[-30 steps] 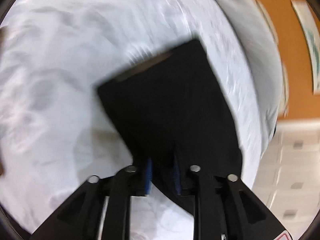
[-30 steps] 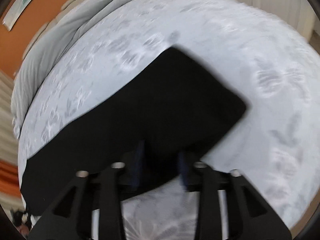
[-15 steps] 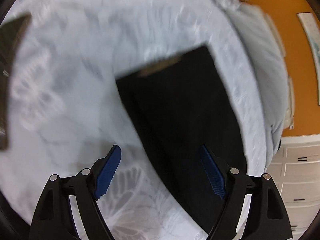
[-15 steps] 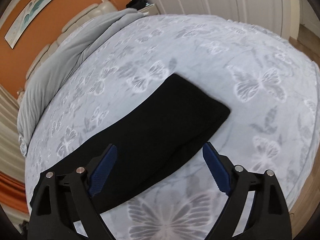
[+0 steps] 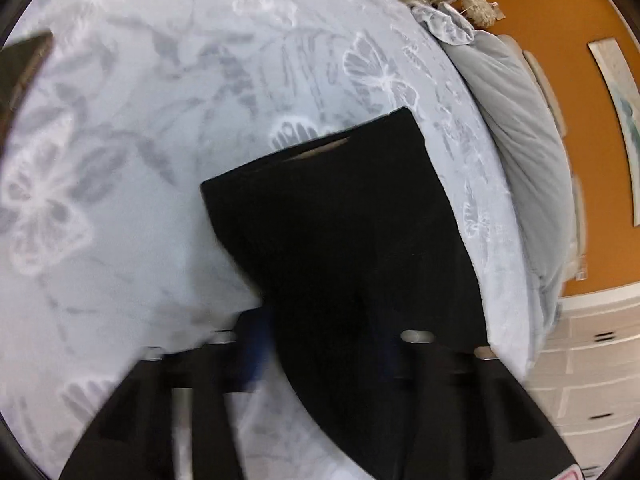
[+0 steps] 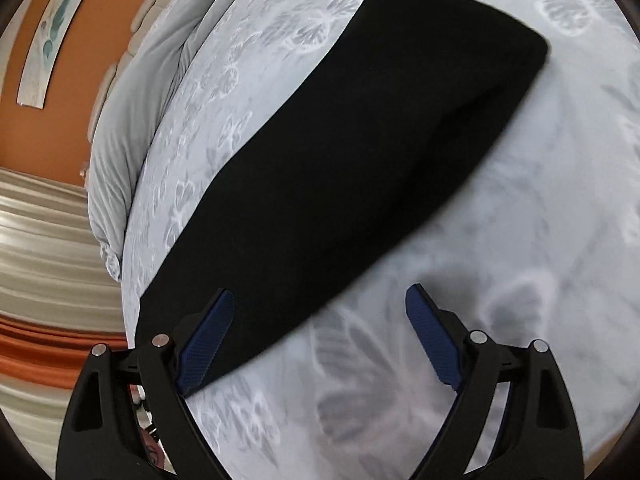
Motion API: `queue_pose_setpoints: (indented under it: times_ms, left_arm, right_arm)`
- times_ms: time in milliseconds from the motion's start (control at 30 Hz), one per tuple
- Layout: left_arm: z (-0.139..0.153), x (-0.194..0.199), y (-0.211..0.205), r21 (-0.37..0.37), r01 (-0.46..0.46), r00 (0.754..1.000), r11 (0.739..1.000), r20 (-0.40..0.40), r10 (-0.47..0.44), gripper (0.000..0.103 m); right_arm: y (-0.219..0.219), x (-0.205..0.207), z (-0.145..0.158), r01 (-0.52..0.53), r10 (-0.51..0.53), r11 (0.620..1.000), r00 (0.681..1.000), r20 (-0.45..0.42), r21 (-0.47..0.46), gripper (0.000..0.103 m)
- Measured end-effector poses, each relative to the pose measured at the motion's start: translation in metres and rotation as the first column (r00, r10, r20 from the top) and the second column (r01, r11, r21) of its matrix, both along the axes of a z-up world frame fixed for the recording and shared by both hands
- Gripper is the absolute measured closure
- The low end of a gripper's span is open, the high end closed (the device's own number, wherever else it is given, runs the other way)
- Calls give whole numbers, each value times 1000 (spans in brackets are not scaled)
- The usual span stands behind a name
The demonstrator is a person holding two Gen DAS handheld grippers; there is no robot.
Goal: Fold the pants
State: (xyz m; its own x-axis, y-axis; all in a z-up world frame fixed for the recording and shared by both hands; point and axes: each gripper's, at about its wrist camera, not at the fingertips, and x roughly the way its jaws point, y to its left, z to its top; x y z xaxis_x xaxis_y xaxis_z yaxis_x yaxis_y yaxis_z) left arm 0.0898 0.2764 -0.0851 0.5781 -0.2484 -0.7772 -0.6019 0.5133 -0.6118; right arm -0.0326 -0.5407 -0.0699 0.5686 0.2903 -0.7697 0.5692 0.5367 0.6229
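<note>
The left gripper (image 5: 320,344) sits at six o'clock in the left wrist view, its jaws closing. The black pants (image 5: 340,240) run between its fingers, but the picture is smeared there, so I cannot tell whether the pads already press on the cloth. From that point the pants stretch up toward twelve o'clock, lying flat on the bed (image 5: 120,140), a pale blue-grey cover printed with white butterflies. Their far end shows a slit with tan lining. At two o'clock a grey duvet (image 5: 520,140) is bunched along the bed's edge, with an orange wall (image 5: 568,40) behind it.

In the right wrist view the pants (image 6: 360,160) lie as a long folded band from seven o'clock up to one o'clock on the bed (image 6: 520,240). The right gripper (image 6: 320,340) at six o'clock has its jaws spread wide and holds nothing. Its left blue pad (image 6: 208,340) hangs over the near edge of the pants; its right pad (image 6: 432,344) is over bare cover. The duvet (image 6: 132,120) lies at ten o'clock.
</note>
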Motion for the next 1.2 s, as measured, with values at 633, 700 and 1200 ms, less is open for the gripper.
queue_pose_setpoints:
  times_ms: [633, 700, 1200]
  left_arm:
    - [29, -19, 15, 36, 45, 998, 998, -47, -44, 82]
    - [45, -27, 14, 65, -2, 1000, 998, -9, 3, 68]
    - [74, 3, -126, 299, 334, 926, 894, 76, -371, 53]
  right_arm:
    - [-60, -30, 17, 160, -156, 978, 987, 40, -131, 38]
    - [-74, -30, 17, 193, -185, 970, 980, 68, -147, 36]
    - [-101, 13, 1, 149, -141, 950, 989, 49, -273, 94]
